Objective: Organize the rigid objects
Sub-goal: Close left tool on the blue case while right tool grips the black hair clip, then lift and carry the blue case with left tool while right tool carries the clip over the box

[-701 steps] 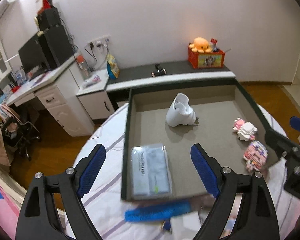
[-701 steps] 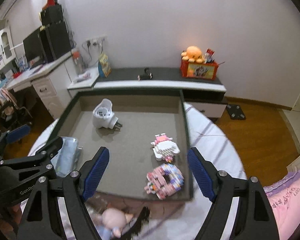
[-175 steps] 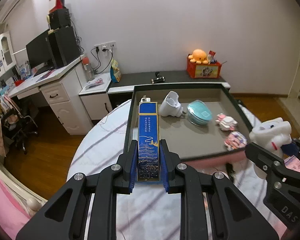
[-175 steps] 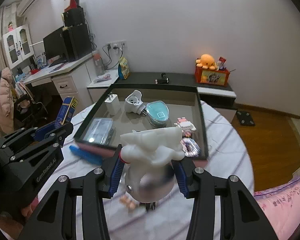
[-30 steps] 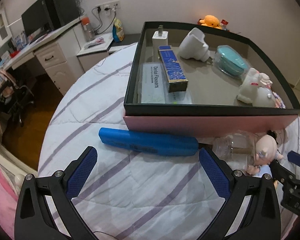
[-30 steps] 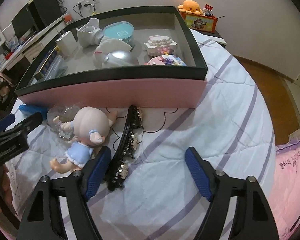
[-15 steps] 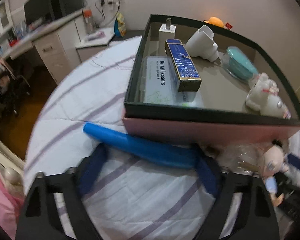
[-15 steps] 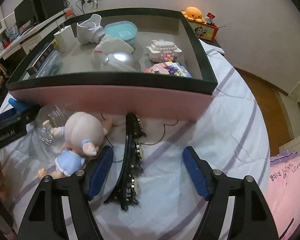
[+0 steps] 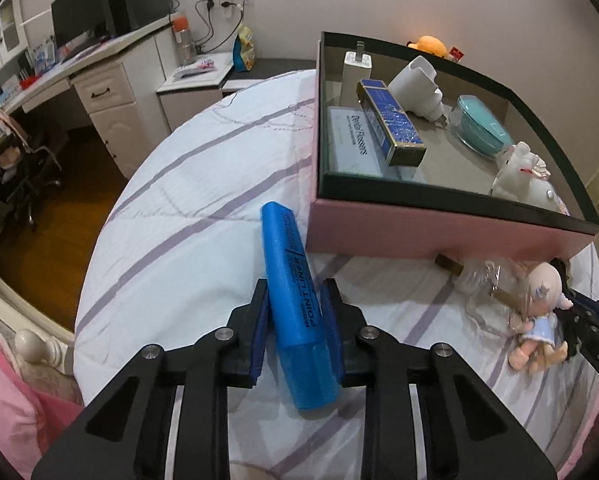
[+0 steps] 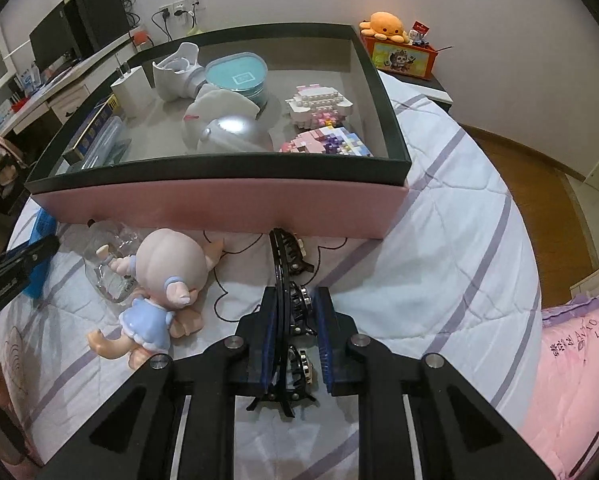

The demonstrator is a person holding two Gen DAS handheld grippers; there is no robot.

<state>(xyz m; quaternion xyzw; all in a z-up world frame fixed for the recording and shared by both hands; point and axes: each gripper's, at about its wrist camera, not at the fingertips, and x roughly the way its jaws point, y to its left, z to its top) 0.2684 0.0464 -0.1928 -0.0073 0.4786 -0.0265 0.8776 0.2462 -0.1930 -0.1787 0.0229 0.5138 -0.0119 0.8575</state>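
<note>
A blue marker (image 9: pixel 285 240) lies on the striped bedcover, pointing toward the pink-sided box (image 9: pixel 419 236). My left gripper (image 9: pixel 296 286) is closing its jaws on it, and both pads press its sides. In the right wrist view a black hair clip (image 10: pixel 285 256) lies in front of the box (image 10: pixel 219 208). My right gripper (image 10: pixel 296 294) is closing around the clip, its pads against it. A doll in a blue dress (image 10: pixel 163 276) lies left of the clip, beside a clear bottle (image 10: pixel 107 256).
The box holds a flosser pack (image 9: pixel 351 144), a blue carton (image 9: pixel 391 124), a white charger (image 9: pixel 355 68), a teal case (image 9: pixel 483 128), a white toy (image 9: pixel 519 180) and brick figures (image 10: pixel 319 104). The bed edge drops to a wooden floor (image 9: pixel 59 216) on the left.
Both grippers went from wide open to closed. The left one moved in and took hold of the blue marker. The right one closed on the hair clip.
</note>
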